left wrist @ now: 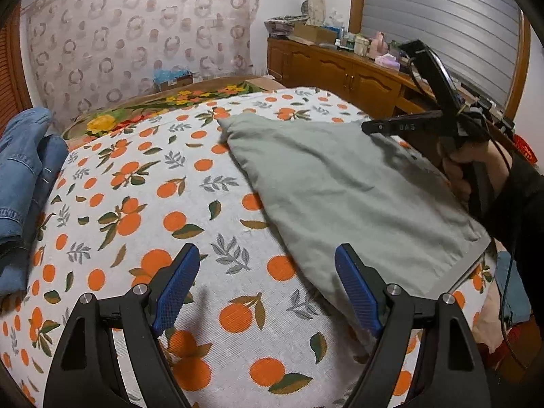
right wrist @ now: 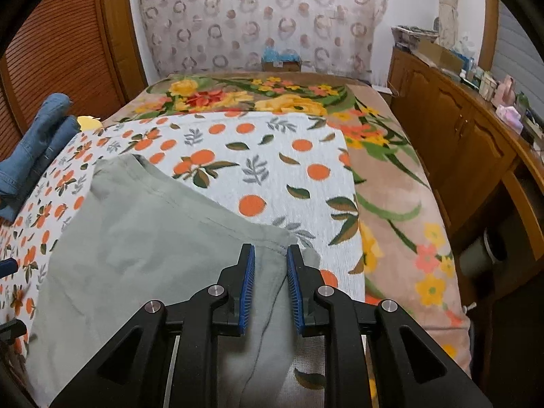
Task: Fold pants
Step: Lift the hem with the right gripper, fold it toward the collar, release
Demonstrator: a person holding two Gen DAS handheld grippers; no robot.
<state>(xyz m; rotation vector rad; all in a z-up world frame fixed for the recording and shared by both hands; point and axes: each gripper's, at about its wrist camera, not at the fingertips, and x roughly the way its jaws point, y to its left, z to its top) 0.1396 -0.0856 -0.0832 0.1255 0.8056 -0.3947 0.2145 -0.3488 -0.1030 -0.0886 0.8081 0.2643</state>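
Grey-green pants [left wrist: 350, 190] lie folded flat on the orange-print bedspread [left wrist: 142, 183]. My left gripper [left wrist: 267, 265] is open and empty, just above the bedspread beside the pants' near left edge. In the right wrist view the pants [right wrist: 142, 244] fill the lower left. My right gripper [right wrist: 270, 261] hovers over their right corner, its jaws a small gap apart with cloth showing between them; no grip on the cloth shows. The right gripper also shows in the left wrist view [left wrist: 370, 125], held by a hand above the pants' far right edge.
Folded blue jeans [left wrist: 23, 176] sit at the bed's left edge, also in the right wrist view [right wrist: 37, 142]. A floral blanket [right wrist: 391, 204] covers the bed's right side. A wooden cabinet [right wrist: 469, 149] with clutter stands to the right. A patterned curtain [right wrist: 258, 17] hangs behind the bed.
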